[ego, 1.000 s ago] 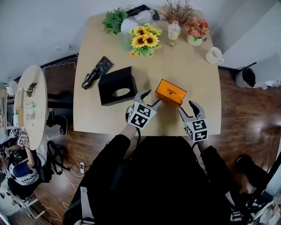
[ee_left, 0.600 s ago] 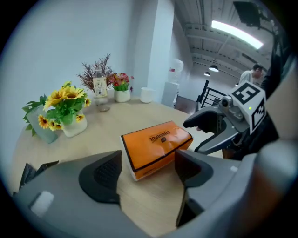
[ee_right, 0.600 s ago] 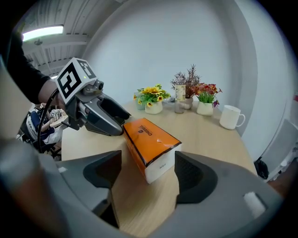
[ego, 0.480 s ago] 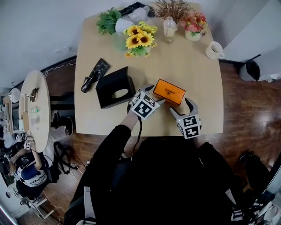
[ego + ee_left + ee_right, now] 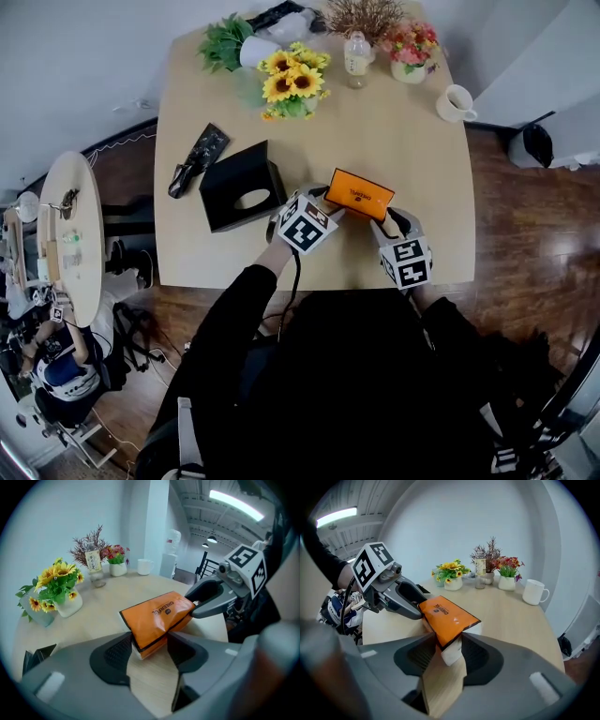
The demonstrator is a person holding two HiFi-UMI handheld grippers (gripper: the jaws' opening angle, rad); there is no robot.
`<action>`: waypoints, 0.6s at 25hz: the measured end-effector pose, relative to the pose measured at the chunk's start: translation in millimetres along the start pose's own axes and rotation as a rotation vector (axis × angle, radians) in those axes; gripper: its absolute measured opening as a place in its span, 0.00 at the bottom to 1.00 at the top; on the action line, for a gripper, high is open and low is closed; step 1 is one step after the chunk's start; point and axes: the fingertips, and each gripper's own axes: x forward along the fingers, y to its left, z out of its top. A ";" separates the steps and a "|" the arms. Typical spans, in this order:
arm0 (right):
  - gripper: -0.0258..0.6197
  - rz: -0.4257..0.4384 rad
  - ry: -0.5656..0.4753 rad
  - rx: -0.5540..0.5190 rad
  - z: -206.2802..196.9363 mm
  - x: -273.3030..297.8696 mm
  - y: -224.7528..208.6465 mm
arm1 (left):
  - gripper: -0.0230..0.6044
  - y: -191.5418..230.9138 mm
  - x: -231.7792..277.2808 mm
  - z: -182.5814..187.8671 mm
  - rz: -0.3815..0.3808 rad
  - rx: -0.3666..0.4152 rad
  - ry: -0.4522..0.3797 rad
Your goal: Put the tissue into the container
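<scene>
An orange tissue pack (image 5: 360,193) lies near the front edge of the wooden table (image 5: 412,150). My left gripper (image 5: 330,202) is at its left end and my right gripper (image 5: 386,223) at its right end. In the left gripper view the pack's end (image 5: 157,618) sits pinched between the pads of the left gripper (image 5: 149,646). In the right gripper view the other end (image 5: 447,616), white tissue showing, is squeezed between the pads of the right gripper (image 5: 449,651). Both pairs of jaws have just been closing on the pack. The black container (image 5: 239,192) with an oval opening stands left of the pack.
At the table's far edge stand a sunflower vase (image 5: 291,84), a bottle (image 5: 354,58), a pink flower pot (image 5: 412,56) and a white mug (image 5: 455,103). A black object (image 5: 192,159) lies left of the container. A round side table (image 5: 70,234) is at the left.
Both grippers have come down and in toward the pack. The right gripper, earlier apart from the pack's right end, now holds it; the left jaws now clasp the left end.
</scene>
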 end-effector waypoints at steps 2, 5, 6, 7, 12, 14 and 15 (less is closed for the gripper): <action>0.29 0.002 0.001 -0.004 0.7 -1.7 -0.1 | 0.38 -2.0 -0.3 -0.1 -0.001 -0.009 -0.005; 0.28 -0.004 -0.009 -0.034 4.2 -7.6 -0.6 | 0.36 -6.1 -4.2 2.9 0.015 -0.028 -0.025; 0.28 -0.008 -0.015 -0.050 6.5 -10.6 -1.0 | 0.36 -7.6 -6.6 4.9 0.024 -0.035 -0.036; 0.28 -0.012 -0.021 -0.066 9.3 -14.0 -1.4 | 0.36 -9.1 -9.6 7.3 0.034 -0.043 -0.049; 0.27 -0.006 -0.073 -0.136 34.8 -37.9 3.0 | 0.36 -15.4 -40.6 25.5 0.112 -0.056 -0.127; 0.27 0.010 -0.100 -0.164 48.3 -48.6 7.7 | 0.36 -16.8 -58.5 33.0 0.146 -0.062 -0.161; 0.27 0.020 -0.113 -0.179 55.7 -53.8 10.8 | 0.36 -17.3 -68.2 36.1 0.162 -0.066 -0.178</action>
